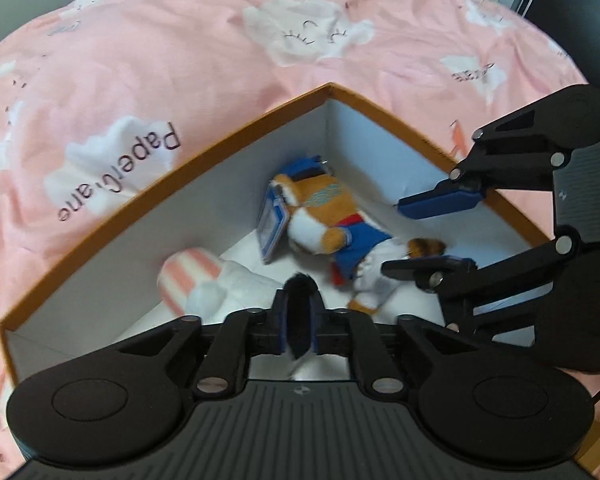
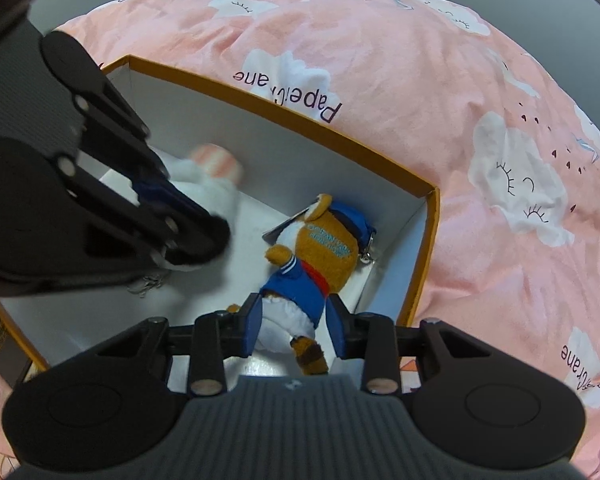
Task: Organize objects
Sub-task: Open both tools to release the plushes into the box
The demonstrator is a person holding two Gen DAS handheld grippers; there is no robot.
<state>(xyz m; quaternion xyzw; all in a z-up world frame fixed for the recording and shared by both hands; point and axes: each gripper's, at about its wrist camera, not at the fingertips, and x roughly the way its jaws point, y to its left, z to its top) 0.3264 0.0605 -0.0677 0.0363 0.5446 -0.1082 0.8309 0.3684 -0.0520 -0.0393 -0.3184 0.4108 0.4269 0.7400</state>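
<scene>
Jaws of left gripper point(image 1: 298, 320) clamped on a black furry toy part point(image 1: 300, 285), low centre of the left view, presumably to lift it clear. Jaws of right gripper point(image 2: 294, 330) half-open, straddling the fox plush point(image 2: 320, 248) in blue jacket without a visible squeeze. Both toys, plus a pink-striped white plush point(image 1: 198, 280), inside the orange-rimmed box point(image 1: 220, 148) on the pink bed cover point(image 1: 180, 40).

Both wrist views steep, close above box point(image 1: 100, 216); shared interior.
</scene>
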